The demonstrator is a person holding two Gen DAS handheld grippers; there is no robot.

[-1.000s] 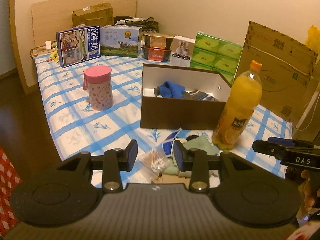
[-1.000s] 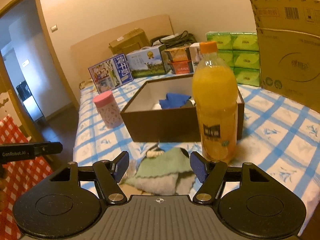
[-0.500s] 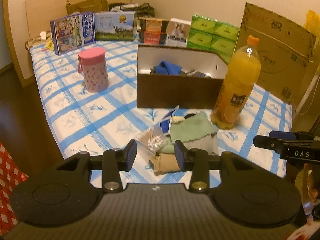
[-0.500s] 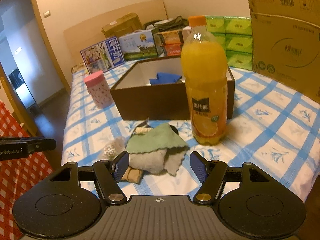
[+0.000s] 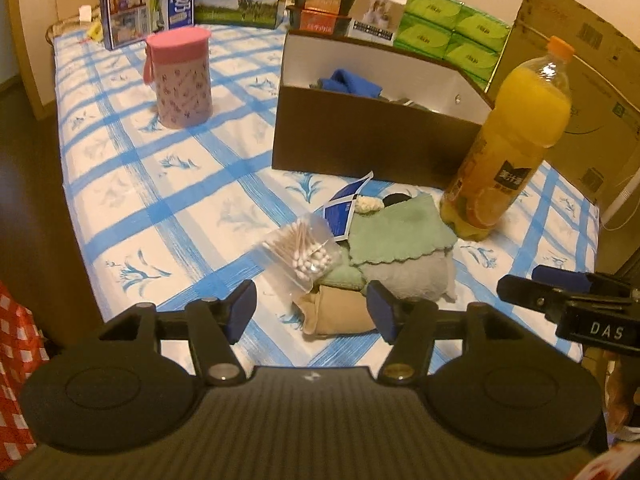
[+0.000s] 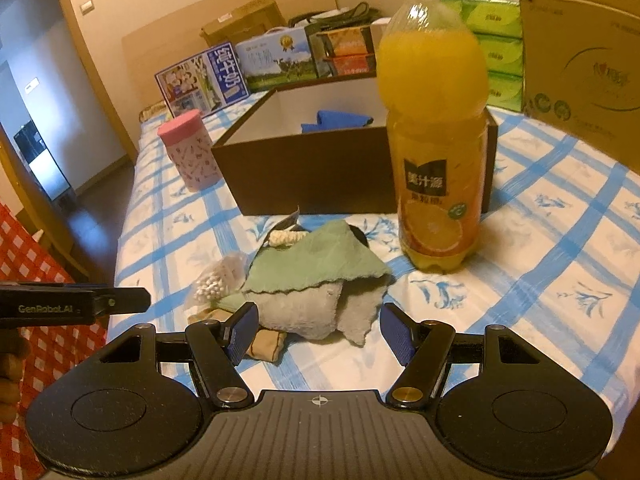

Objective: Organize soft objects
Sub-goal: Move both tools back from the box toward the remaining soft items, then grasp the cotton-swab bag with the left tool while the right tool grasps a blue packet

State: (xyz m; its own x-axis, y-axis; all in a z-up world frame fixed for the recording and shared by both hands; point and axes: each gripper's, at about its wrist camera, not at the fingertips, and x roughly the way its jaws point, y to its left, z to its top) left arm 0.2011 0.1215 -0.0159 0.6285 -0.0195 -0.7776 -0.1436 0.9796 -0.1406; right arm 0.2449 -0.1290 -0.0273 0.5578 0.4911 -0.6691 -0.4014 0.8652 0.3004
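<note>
Nearest us, our left gripper [image 5: 311,312] tilts down over the bed edge, its jaws opening with nothing pinched, framing the beige folded cloth [image 5: 336,312] at the front of the heap, probably our first pick. Our right gripper [image 6: 316,330] angles down beside it, jaws spread and empty, before the grey fleecy cloth [image 6: 308,312] under the green scalloped cloth [image 6: 316,260]. A clear bag of cotton swabs [image 5: 302,252] leans on the pile. Beyond stands the orange juice bottle [image 6: 434,140], then the open brown cardboard box [image 5: 376,148], already holding a blue cloth [image 5: 352,82], so likely where soft things belong.
</note>
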